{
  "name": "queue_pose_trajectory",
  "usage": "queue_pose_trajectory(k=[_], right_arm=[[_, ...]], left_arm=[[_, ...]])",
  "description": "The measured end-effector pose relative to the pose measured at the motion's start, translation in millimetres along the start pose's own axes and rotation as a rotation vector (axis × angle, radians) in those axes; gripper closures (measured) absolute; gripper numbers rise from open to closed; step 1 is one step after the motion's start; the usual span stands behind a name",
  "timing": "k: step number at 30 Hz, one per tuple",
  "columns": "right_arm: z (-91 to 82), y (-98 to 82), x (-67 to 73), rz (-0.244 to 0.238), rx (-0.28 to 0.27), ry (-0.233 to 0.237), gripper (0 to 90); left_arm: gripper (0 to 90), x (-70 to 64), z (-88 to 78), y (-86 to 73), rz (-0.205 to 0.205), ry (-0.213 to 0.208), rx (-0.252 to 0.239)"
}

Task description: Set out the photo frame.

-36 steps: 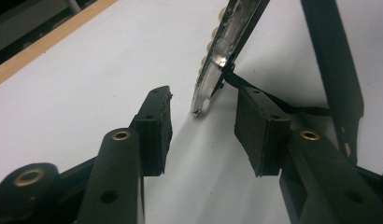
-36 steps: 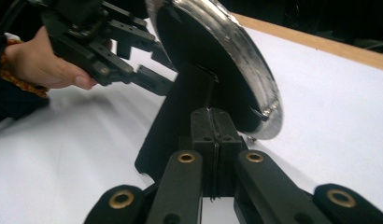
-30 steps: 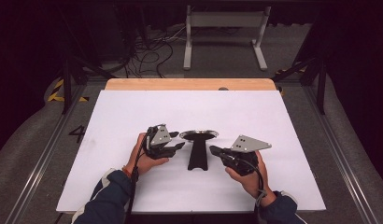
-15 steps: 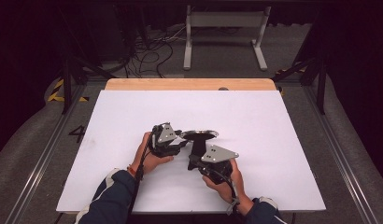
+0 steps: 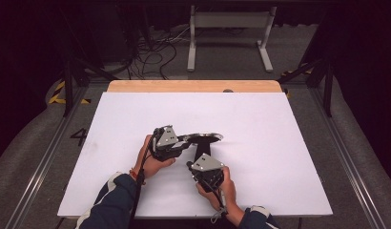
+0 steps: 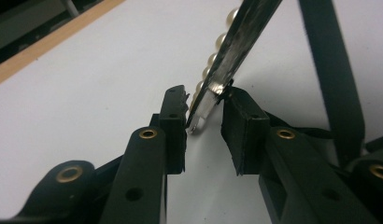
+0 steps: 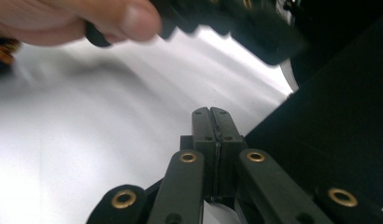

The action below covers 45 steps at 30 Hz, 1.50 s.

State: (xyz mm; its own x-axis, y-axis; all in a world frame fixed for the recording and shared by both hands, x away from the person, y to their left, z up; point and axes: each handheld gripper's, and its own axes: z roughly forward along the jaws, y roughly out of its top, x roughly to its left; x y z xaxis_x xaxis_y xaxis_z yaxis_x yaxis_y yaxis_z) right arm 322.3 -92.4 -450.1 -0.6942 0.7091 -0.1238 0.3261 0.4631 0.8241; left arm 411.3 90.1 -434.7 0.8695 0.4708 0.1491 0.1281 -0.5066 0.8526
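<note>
Closing in around the rim of a shiny round metal plate edged with pearl beads [image 6: 227, 51], the left gripper [image 6: 204, 100] is narrowing its fingers, not yet pressing. The high view is showing that plate [image 5: 205, 138] sitting mid-desk [image 5: 279, 124] on a black stand [image 5: 201, 151], while the right gripper [image 7: 211, 112], fingers pressed together and empty, is hovering just near of it.

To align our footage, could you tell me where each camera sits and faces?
High view: above the person's side, looking forward and down on the white table; both forearms, the left gripper and the right gripper show.
Left gripper view: on the left gripper, looking along its jaws, which have just been closing around a pearl-edged band.
Right gripper view: on the right gripper, jaws shut, facing the table and the left hand.
Shared: the table.
</note>
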Motion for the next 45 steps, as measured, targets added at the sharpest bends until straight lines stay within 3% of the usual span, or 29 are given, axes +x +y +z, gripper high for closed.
queue_pose_trajectory(k=[4,11,14,16,18,20,22,25,31,36,45], right_arm=[[-0.1,-0.1,-0.6,-0.017,0.005,0.004,90.0],[-6.5,-0.6,-7.0,-0.007,0.021,0.013,90.0],[-8.2,-0.9,-9.8,0.009,0.017,0.025,90.0],[-7.6,-1.1,-10.4,0.014,-0.001,0.042,90.0],[-6.2,-0.8,-10.2,0.014,-0.019,0.095,90.0],[-5.0,-0.1,-8.7,0.003,-0.013,0.088,90.0],[-1.3,2.0,-7.1,-0.017,-0.016,0.11,90.0],[3.0,4.7,-2.9,-0.047,-0.012,0.102,90.0],[14.4,6.9,4.9,-0.079,0.025,0.028,90.0],[17.2,1.8,1.1,-0.039,0.06,0.013,90.0],[6.9,-7.1,-14.8,0.001,0.083,0.033,90.0]], left_arm=[[72.6,-1.6,-1.3,0.7,0.008,0.01,0.011],[75.5,-8.8,-12.5,3.5,0.031,0.045,0.032],[75.7,-8.8,-12.9,3.9,0.029,0.037,0.028],[75.3,-7.8,-11.7,3.6,0.024,0.031,0.02],[74.4,-7.9,-9.9,3.6,0.023,0.031,0.014],[73.8,-8.6,-8.2,3.9,0.022,0.031,0.014],[72.3,-9.1,-5.2,4.7,0.022,0.03,0.014],[70.9,-7.8,-1.7,4.3,0.013,0.023,0.015],[68.1,-6.4,7.9,2.1,-0.011,0.017,0.046],[72.1,-7.1,7.4,1.7,0.009,0.019,0.052],[77.8,-11.4,2.8,1.9,0.029,-0.008,0.048]])
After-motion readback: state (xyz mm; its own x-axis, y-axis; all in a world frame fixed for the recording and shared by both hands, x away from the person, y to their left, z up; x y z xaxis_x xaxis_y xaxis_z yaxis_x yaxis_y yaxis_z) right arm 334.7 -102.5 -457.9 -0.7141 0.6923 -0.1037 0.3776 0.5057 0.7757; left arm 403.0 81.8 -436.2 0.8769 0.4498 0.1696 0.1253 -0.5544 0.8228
